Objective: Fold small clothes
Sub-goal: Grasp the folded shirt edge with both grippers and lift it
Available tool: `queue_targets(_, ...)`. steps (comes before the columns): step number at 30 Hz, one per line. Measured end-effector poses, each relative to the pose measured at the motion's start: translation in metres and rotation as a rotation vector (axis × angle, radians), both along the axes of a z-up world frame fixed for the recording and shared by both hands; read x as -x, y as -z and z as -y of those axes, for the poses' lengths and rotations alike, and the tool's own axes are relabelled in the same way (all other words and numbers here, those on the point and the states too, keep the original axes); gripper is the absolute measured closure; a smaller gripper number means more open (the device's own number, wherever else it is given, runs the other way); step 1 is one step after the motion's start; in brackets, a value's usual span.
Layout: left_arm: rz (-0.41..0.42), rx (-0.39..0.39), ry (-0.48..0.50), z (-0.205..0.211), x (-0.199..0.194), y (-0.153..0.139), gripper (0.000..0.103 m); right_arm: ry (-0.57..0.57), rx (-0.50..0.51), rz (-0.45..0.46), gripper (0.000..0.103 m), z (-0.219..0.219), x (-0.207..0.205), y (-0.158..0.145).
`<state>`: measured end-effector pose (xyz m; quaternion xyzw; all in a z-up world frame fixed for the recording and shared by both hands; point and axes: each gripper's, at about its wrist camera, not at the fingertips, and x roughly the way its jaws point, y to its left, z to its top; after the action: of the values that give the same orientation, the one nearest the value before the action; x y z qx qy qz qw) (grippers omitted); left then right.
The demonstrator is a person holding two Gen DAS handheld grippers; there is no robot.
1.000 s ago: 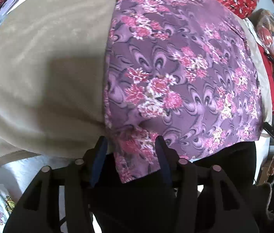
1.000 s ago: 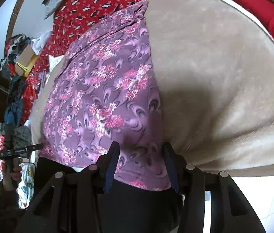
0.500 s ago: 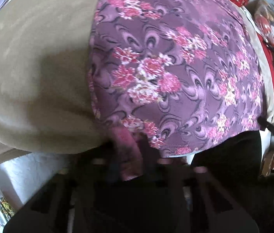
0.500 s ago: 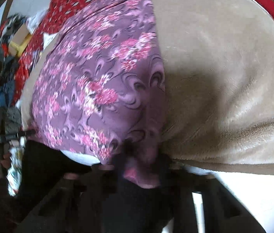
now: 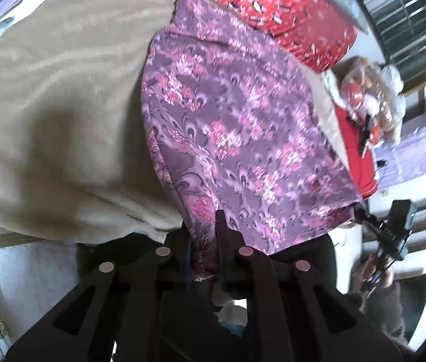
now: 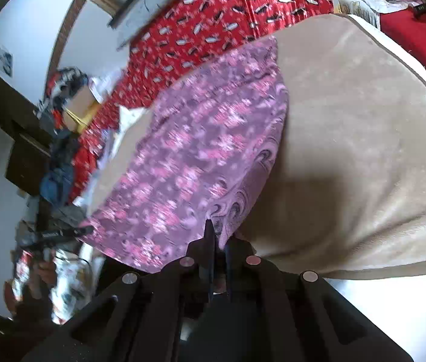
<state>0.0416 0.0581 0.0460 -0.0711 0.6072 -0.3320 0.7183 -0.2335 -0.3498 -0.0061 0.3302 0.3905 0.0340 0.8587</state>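
Both near corners of the cloth (image 5: 237,138) got lifted since a second ago. One purple flowery piece on one tan blanket (image 5: 62,96). My left gripper (image 5: 205,238) and right gripper (image 6: 219,241) each pinch a bunched corner, two grips total.

Garment (image 5: 243,138) lies on blanket (image 5: 62,90), patterned cloth (image 5: 273,3) behind, near corners btwn fingers.
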Motion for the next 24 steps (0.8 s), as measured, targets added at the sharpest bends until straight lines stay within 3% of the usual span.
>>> queue_targets(10, -0.012, 0.074, -0.064, -0.001, -0.035, -0.015, 0.093, 0.082, -0.175, 0.111, 0.099, 0.019, -0.01, -0.015)
queue_targets(18, 0.006, 0.129, -0.138, 0.027, -0.112, -0.026, 0.093, 0.176, -0.322, 0.138, 0.099, 0.073, -0.079, -0.009)
queue_targets(24, 0.043, 0.125, -0.221, 0.063, -0.194, -0.023, 0.093, 0.228, -0.356, 0.132, 0.099, 0.12, -0.149, -0.005)
